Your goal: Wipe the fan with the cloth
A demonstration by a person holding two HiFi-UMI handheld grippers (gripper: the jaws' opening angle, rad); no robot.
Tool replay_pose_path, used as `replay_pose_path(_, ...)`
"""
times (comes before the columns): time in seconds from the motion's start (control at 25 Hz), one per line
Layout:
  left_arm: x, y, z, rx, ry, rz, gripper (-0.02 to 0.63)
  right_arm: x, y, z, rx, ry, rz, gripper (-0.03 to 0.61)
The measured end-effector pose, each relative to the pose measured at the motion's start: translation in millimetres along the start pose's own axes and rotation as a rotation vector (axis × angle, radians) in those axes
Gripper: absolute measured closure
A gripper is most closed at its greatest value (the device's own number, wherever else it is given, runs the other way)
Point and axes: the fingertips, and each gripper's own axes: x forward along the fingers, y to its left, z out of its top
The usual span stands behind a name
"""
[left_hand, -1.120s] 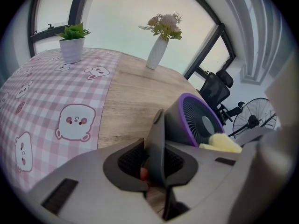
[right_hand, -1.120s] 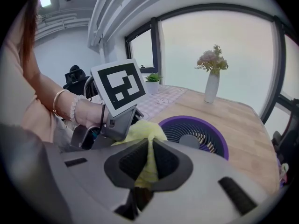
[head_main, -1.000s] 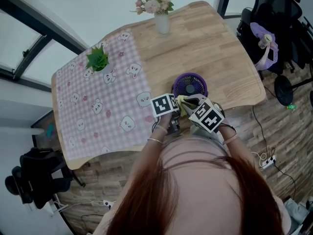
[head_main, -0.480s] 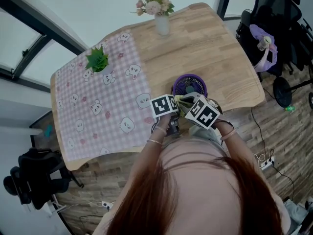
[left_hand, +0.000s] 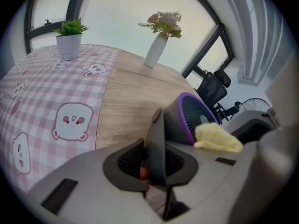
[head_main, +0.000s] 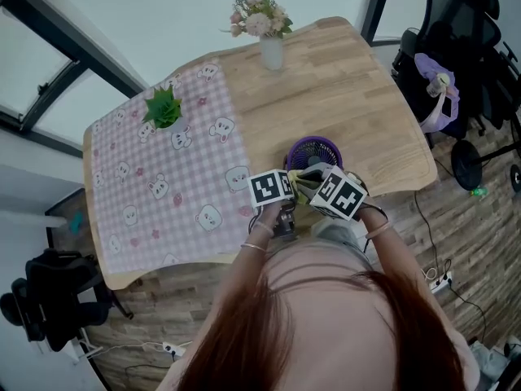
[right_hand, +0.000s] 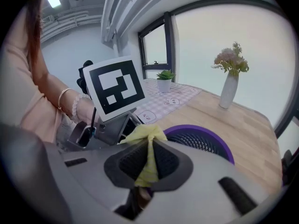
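Two grips | right tool [right_hand: 148, 164] clamped on cloth [left_hand: 217, 138], just behind fan's [right_hand: 205, 141] near rim | left tool [left_hand: 156, 164] pinching fan's stand [left_hand: 158, 125], just opened wider.

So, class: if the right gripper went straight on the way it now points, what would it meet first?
Most likely the purple fan just ahead, with the yellow cloth held by the right gripper touching first; depth is unclear.

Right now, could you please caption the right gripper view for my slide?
Right gripper pinching a yellow cloth by the purple-rimmed round fan on a wooden table.
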Motion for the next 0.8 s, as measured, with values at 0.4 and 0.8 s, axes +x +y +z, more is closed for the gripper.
replay_pose_path(0.4,-0.5,-1.6,-0.5,0.002,0.005,0.001,0.545,1.0,-7.1,3.9,-0.108,0.027,-0.04,0.552)
replay_pose_path(0.8,0.5,-6.3,-3.8,0.037,0.021,-0.007,0.546,3.8,-24.5,14.2,-0.088,-0.001,-0.076,0.552)
